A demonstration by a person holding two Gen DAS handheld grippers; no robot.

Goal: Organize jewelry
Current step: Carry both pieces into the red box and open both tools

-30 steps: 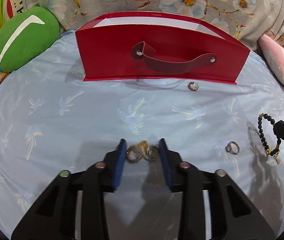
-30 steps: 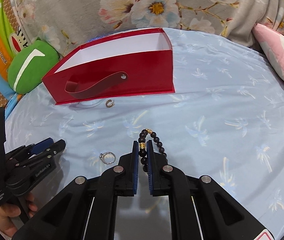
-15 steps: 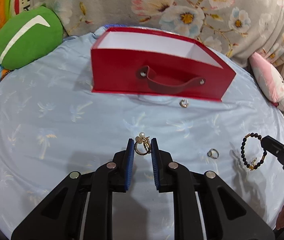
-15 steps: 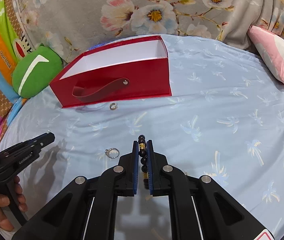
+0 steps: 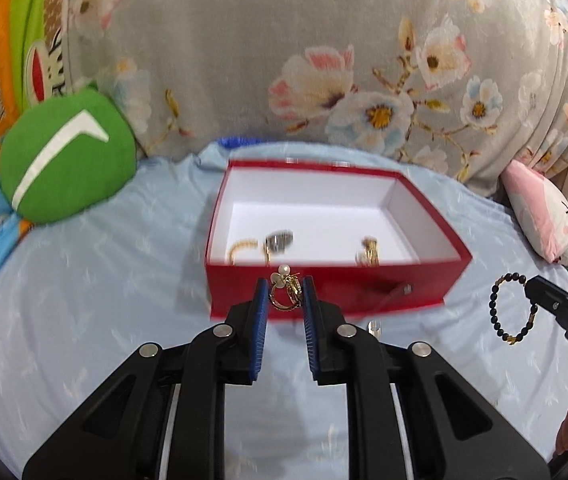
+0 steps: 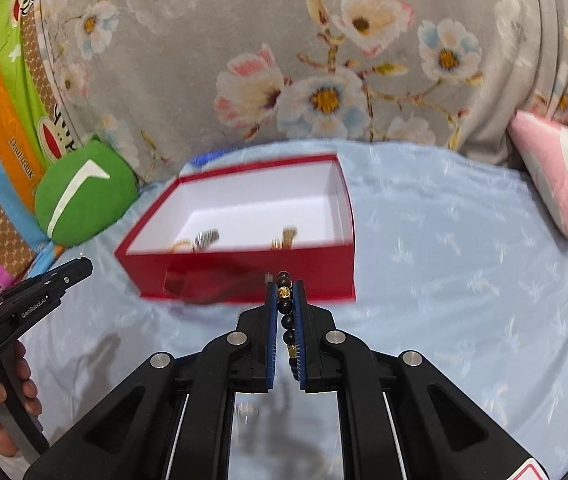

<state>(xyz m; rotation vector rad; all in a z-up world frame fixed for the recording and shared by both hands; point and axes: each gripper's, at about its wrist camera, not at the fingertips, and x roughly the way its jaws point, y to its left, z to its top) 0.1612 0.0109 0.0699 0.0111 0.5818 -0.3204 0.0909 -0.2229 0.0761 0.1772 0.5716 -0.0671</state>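
Note:
My left gripper (image 5: 284, 292) is shut on a gold earring with a pearl (image 5: 283, 285) and holds it in the air just before the near wall of the red box (image 5: 424, 286). The box is open, white inside, with several gold and dark pieces (image 5: 280, 240) on its floor. My right gripper (image 6: 285, 300) is shut on a black bead bracelet (image 6: 286, 312), lifted in front of the red box (image 6: 244, 276). From the left wrist view the bracelet (image 5: 500, 308) hangs from the right gripper's tip at the right.
The light blue sheet (image 5: 64, 300) covers the bed. A green round cushion (image 5: 64, 160) lies at the far left, a pink and white plush (image 5: 544, 220) at the far right. A floral grey blanket (image 5: 324, 60) rises behind the box.
Both grippers have risen from the sheet with their jewelry and moved toward the red box, whose inside now shows. The left gripper shut on the earring a second ago.

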